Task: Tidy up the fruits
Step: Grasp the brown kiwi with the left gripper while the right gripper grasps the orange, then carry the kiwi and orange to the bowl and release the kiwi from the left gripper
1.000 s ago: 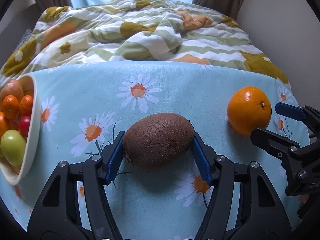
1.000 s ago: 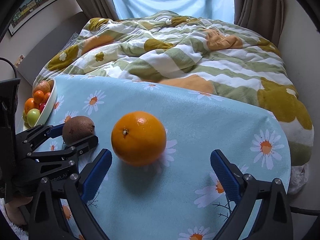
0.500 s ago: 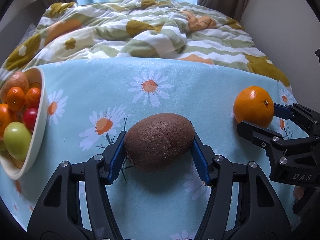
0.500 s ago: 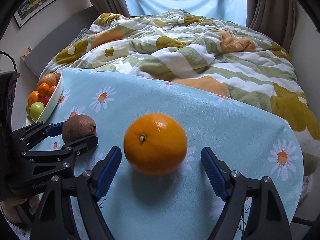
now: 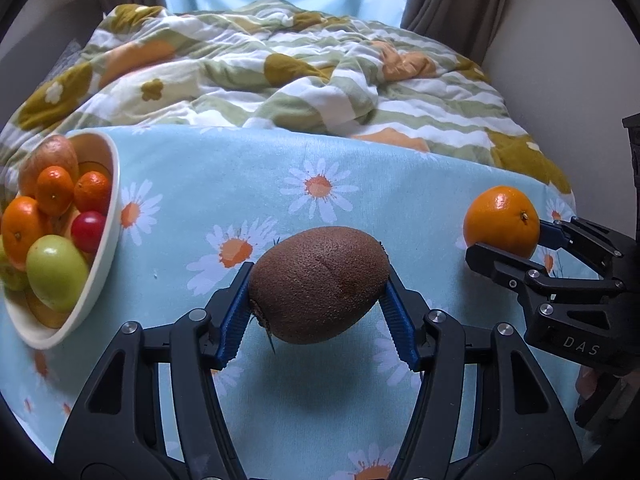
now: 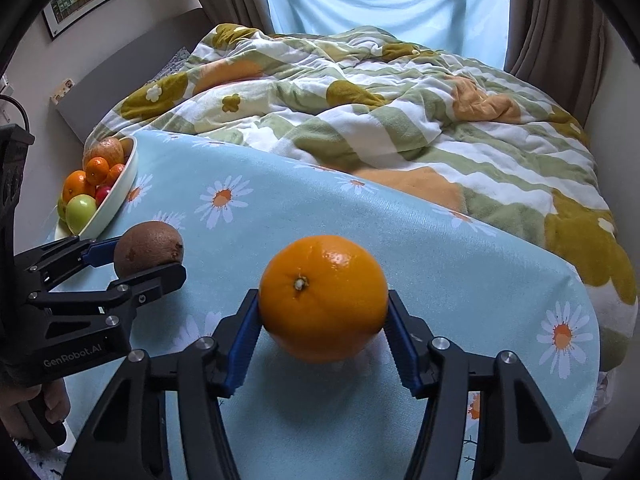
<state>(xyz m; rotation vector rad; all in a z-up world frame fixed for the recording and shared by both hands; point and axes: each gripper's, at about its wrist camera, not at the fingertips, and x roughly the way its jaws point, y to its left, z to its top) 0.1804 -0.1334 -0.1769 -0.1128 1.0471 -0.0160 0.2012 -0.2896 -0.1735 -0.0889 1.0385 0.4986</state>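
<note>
Two fruits gripped above the daisy-print table (image 5: pixel 360 168): far left, bowl (image 5: pixel 106 248) of mixed fruit; centre, kiwi (image 5: pixel 320 290) pinched by left tool (image 5: pixel 320 308); right, orange (image 6: pixel 323 298) pinched by right tool (image 6: pixel 323 334).
</note>
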